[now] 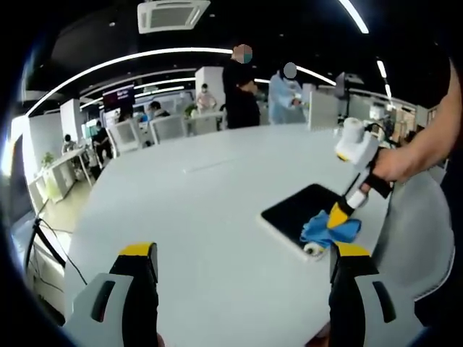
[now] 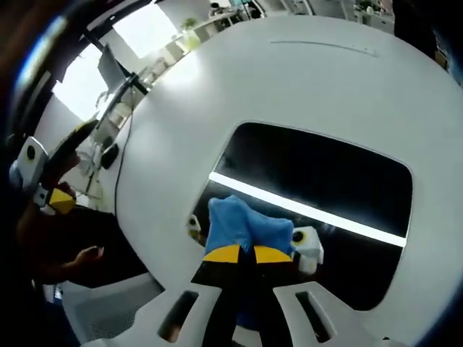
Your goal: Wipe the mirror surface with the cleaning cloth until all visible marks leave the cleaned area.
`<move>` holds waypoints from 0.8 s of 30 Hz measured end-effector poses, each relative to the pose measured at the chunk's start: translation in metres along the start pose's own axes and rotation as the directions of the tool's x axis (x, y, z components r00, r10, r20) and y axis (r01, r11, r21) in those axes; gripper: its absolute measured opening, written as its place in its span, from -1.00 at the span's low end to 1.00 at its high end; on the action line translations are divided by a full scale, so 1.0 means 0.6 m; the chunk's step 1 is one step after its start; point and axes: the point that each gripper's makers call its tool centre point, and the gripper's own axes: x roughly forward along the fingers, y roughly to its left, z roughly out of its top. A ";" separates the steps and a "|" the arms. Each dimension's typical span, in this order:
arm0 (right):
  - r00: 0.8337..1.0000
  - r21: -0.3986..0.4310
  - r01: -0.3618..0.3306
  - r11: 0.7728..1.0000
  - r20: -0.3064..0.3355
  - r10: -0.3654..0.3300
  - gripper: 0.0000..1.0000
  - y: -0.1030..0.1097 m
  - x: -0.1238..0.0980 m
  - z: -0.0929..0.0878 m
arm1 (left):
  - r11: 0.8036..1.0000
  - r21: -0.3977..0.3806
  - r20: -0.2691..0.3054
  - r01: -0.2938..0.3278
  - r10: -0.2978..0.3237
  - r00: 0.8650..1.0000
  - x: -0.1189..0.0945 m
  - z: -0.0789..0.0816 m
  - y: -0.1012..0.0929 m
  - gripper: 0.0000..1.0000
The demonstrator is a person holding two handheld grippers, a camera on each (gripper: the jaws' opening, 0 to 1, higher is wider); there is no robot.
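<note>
Open-plan office, round white table (image 1: 210,217): left gripper view, left gripper (image 1: 242,264) idle with jaws apart over bare tabletop, mirror (image 1: 300,217) lying flat toward the far right; right gripper view, right gripper (image 2: 240,253) pinched on blue cleaning cloth (image 2: 242,224), pressed against mirror's near edge, presumably for wiping.

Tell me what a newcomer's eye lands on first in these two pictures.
First the dark mirror, lying flat on the white table and reflecting a bright ceiling light strip. Then the blue cloth, pinched in the right tongs and pressed on the mirror's near edge. In the left gripper view the left tongs stand open over bare table, with people standing beyond its far edge.
</note>
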 end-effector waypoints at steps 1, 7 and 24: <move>1.000 0.000 -0.001 1.000 -0.001 0.001 -1.00 0.000 0.000 0.000 | 1.000 0.000 0.001 -0.001 0.001 1.000 -0.001 0.001 0.001 0.99; 1.000 -0.067 0.011 0.998 -0.015 -0.012 -1.00 0.005 0.000 -0.007 | 1.000 -0.003 0.005 -0.006 0.006 1.000 -0.003 0.000 0.003 0.99; 1.000 -0.061 -0.003 0.998 -0.017 0.002 -1.00 0.001 -0.002 -0.008 | 1.000 -0.030 0.009 -0.008 0.008 1.000 -0.003 0.007 -0.002 0.99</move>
